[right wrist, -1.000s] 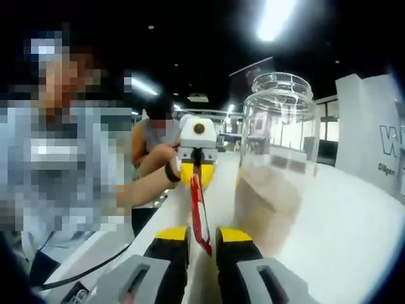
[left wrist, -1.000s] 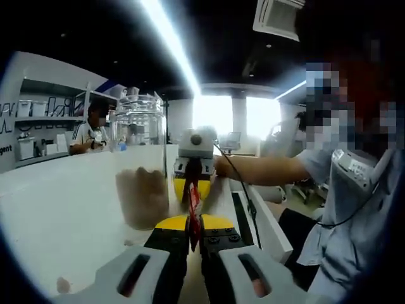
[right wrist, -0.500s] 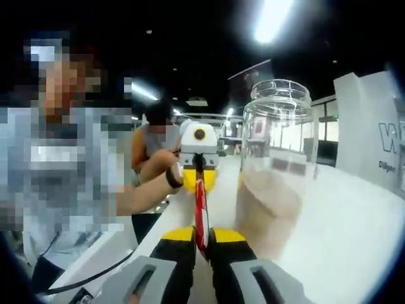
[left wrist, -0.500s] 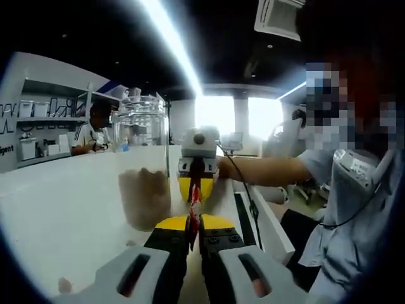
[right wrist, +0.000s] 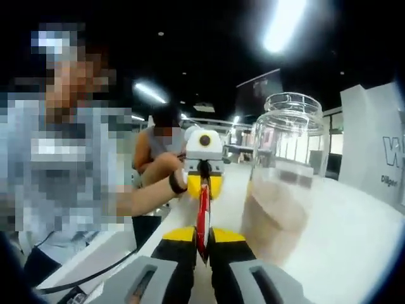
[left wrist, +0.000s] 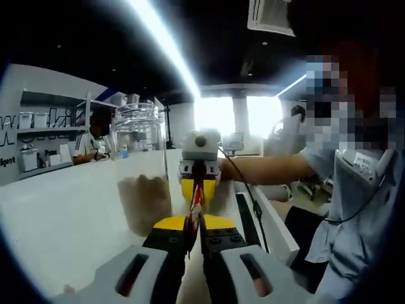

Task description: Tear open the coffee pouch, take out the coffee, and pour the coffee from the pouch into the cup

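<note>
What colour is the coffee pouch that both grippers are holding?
The coffee pouch is red, seen edge-on; it shows best in the right gripper view.

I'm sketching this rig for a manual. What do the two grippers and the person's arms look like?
Each gripper, left and right, has grey moulded bodies, black jaws and yellow tips. Seen head-on, each is a white and yellow block. A thin black cable trails from the right one. The person wears a grey short-sleeved shirt and a dark wristband.
</note>
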